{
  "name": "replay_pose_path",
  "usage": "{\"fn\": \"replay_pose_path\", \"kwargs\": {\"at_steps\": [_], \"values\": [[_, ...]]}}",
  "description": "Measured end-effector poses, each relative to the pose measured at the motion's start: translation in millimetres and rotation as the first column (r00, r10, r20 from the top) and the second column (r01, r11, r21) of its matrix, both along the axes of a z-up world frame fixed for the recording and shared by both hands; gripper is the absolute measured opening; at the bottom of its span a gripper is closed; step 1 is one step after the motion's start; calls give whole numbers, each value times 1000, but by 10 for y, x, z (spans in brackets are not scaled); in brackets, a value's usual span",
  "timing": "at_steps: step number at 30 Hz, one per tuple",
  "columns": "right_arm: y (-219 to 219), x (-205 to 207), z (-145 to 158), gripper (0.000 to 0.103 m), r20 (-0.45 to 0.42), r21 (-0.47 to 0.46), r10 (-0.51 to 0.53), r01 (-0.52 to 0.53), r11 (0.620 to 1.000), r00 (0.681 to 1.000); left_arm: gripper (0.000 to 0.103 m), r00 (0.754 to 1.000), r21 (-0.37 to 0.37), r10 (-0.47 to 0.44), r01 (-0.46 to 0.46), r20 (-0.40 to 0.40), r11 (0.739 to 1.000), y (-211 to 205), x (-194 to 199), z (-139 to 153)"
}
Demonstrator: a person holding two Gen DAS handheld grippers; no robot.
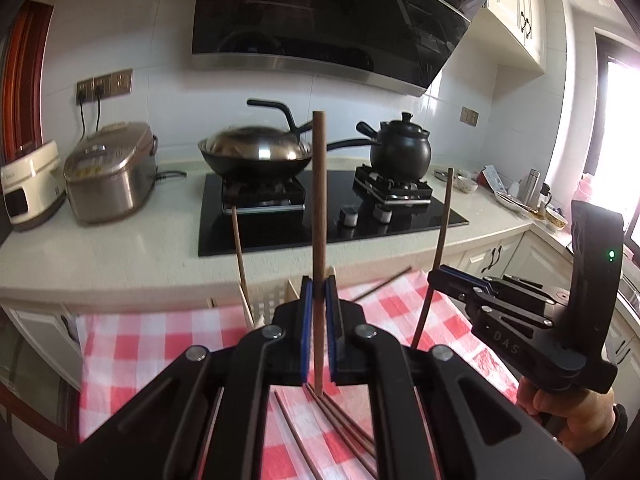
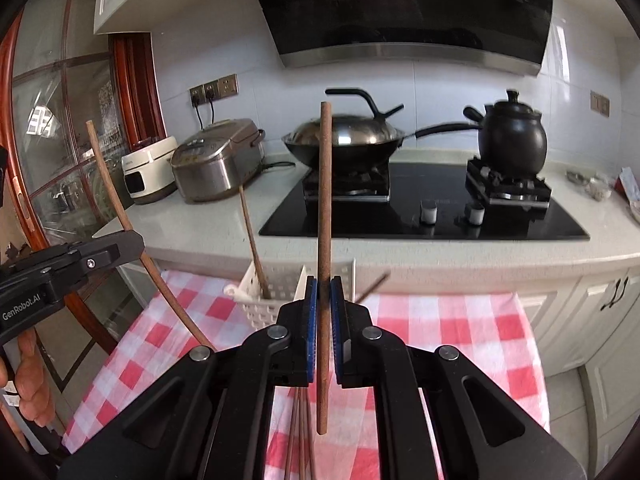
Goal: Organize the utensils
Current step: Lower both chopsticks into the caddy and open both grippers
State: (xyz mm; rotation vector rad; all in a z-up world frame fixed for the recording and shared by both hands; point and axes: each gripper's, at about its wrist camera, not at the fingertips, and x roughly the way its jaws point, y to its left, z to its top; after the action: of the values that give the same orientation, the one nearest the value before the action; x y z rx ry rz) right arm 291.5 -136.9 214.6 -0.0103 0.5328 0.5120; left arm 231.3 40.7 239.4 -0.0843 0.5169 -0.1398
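My left gripper [image 1: 319,292] is shut on a brown wooden chopstick [image 1: 319,200] and holds it upright above the red-checked cloth [image 1: 160,340]. My right gripper [image 2: 324,296] is shut on another upright chopstick [image 2: 325,200]. Each gripper shows in the other's view: the right one [image 1: 434,276] with its chopstick [image 1: 440,236], the left one [image 2: 136,244] with its chopstick [image 2: 108,184]. A white slotted utensil basket [image 2: 280,284] stands at the cloth's far edge with one chopstick [image 2: 251,232] leaning in it. Several loose chopsticks [image 1: 340,424] lie on the cloth under the grippers. One more chopstick [image 1: 382,284] lies near the basket.
Behind the cloth runs a pale counter [image 1: 120,248] with a black hob [image 1: 320,216], a lidded wok [image 1: 256,152], a black clay pot [image 1: 400,148], a steel rice cooker [image 1: 112,172] and a white appliance [image 1: 30,184]. Dishes and bottles [image 1: 528,192] crowd the right counter.
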Motion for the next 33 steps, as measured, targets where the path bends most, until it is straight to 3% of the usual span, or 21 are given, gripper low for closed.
{"fn": "replay_pose_path", "kwargs": {"at_steps": [12, 18, 33], "values": [[166, 430, 479, 8, 55, 18, -18, 17, 1000, 998, 6, 998, 24, 44, -45, 55, 999, 158, 352, 418], [271, 673, 535, 8, 60, 29, -34, 32, 999, 998, 6, 995, 37, 72, -75, 73, 997, 212, 582, 512], [570, 1288, 24, 8, 14, -1, -25, 25, 1000, 1000, 6, 994, 11, 108, -108, -35, 994, 326, 1264, -55]]}}
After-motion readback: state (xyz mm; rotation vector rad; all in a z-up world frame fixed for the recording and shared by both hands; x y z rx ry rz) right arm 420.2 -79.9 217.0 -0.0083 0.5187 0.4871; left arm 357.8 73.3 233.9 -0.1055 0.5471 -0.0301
